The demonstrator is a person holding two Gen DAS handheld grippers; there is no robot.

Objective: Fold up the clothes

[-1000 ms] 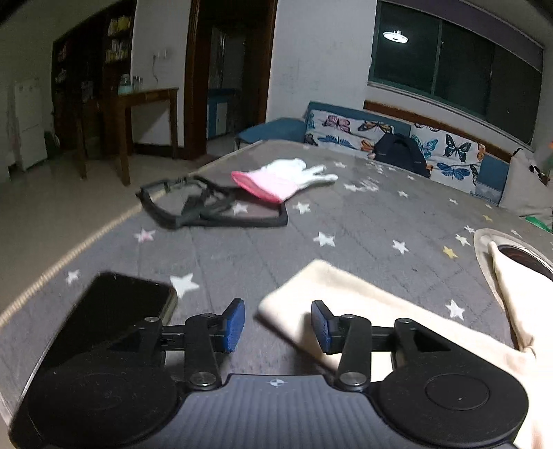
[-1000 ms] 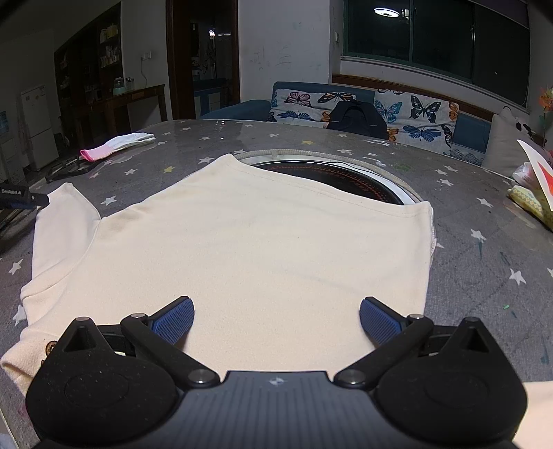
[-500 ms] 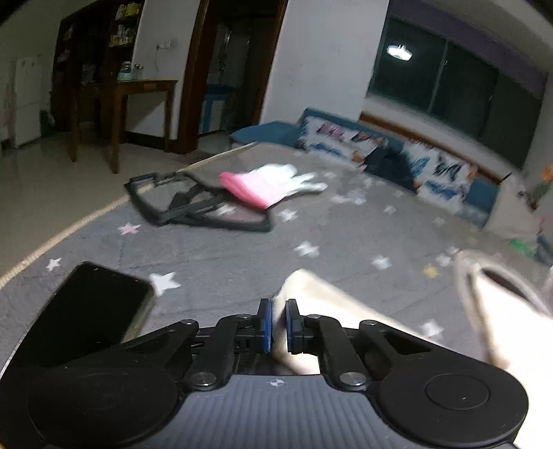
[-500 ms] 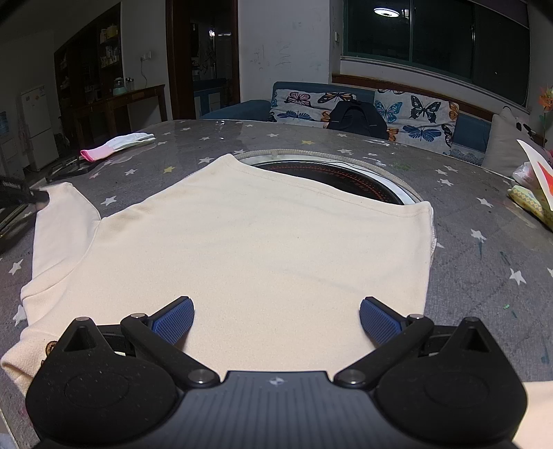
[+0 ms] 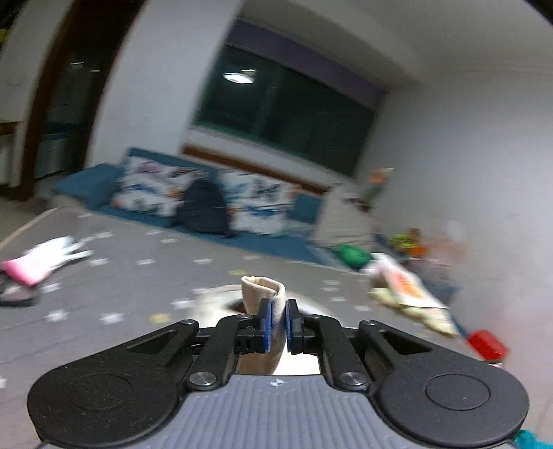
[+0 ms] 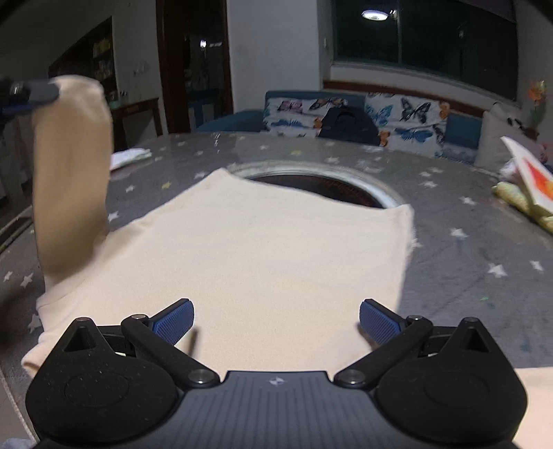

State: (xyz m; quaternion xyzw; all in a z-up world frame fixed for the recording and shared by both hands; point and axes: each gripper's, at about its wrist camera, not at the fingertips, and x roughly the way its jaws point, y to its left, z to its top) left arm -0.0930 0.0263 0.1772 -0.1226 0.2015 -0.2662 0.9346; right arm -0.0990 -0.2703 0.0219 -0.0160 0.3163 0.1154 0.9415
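Sleeve (image 6: 69, 165) is up off the table now: a second ago it lay flat at the shirt's left side, with the left gripper (image 5: 276, 326) spread open over its end. That gripper is now clamped on the sleeve cuff (image 5: 264, 292), blue pads (image 5: 265, 324) pressed tight on the fabric, and its view has swung up and right, heavily blurred. In the right wrist view the sleeve hangs as a vertical column from the left gripper's tip (image 6: 31, 93) at the upper left.

Right gripper (image 6: 276, 323) is unchanged: fingers spread wide, gripping nothing, hovering over the near edge of the cream shirt (image 6: 269, 255). Shirt body lies flat on the grey star-print tabletop (image 6: 466, 248), far edge overlapping the round recessed opening (image 6: 328, 186) in the middle of the table.

Room:
- blue sofa with butterfly-print cushions (image 6: 408, 114) along the far wall, dark backpack (image 6: 349, 126) on it
- dark window above, ceiling lamp reflected (image 6: 375, 14)
- pink-and-white glove (image 5: 41, 259) on the table's left side
- orange-and-white packet (image 6: 528, 179) on yellow cloth at the right edge
- dark doorway (image 6: 193, 65) and wooden side table (image 6: 138, 110) at the left
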